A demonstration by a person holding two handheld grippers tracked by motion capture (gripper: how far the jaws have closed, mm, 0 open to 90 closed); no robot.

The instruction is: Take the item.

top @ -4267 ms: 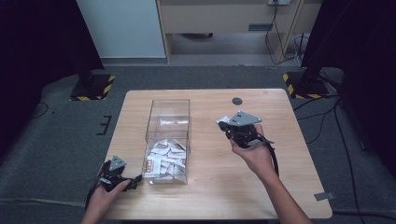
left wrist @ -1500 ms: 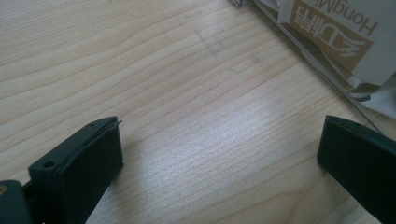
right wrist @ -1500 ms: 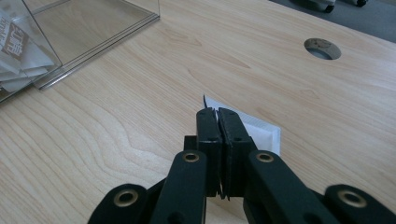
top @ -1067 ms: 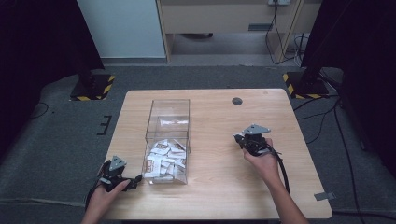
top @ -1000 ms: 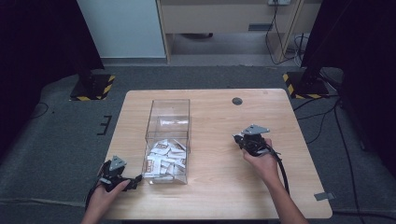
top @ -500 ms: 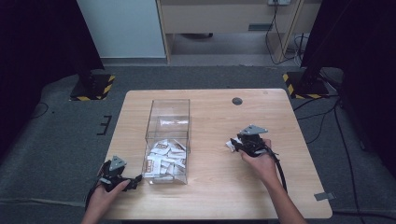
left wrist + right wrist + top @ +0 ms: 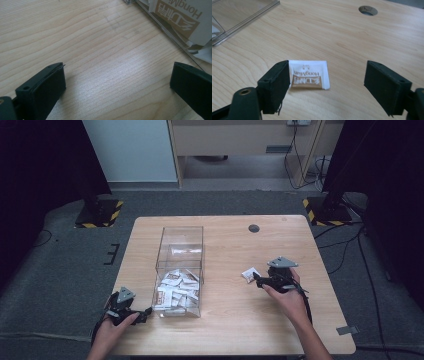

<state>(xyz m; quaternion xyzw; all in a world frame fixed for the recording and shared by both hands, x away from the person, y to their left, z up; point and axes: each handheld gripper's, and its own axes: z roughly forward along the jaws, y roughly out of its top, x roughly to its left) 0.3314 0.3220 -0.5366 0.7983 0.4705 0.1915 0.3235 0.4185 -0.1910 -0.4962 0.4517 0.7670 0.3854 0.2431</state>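
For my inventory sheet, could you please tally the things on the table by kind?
Clear box: 1
Loose packet beside the box: 1
Packets piled inside the box: too many overlapping to count
Handheld tools: 2, left tool, right tool
Total countable: 4

the left hand [image 7: 112, 327] comes in from the bottom edge at the near left, wrapped round the left gripper [image 7: 145, 312], which lies low and points to the right. its jaws stand wide apart in the left gripper view (nothing between them). the right forearm reaches up from the bottom edge, slanting left, and the right hand [image 7: 285, 292] holds the right gripper [image 7: 256, 279] pointing left, its grey three-cornered plate on top. its jaws have just been opening and now stand wide, their pads pressing on nothing.
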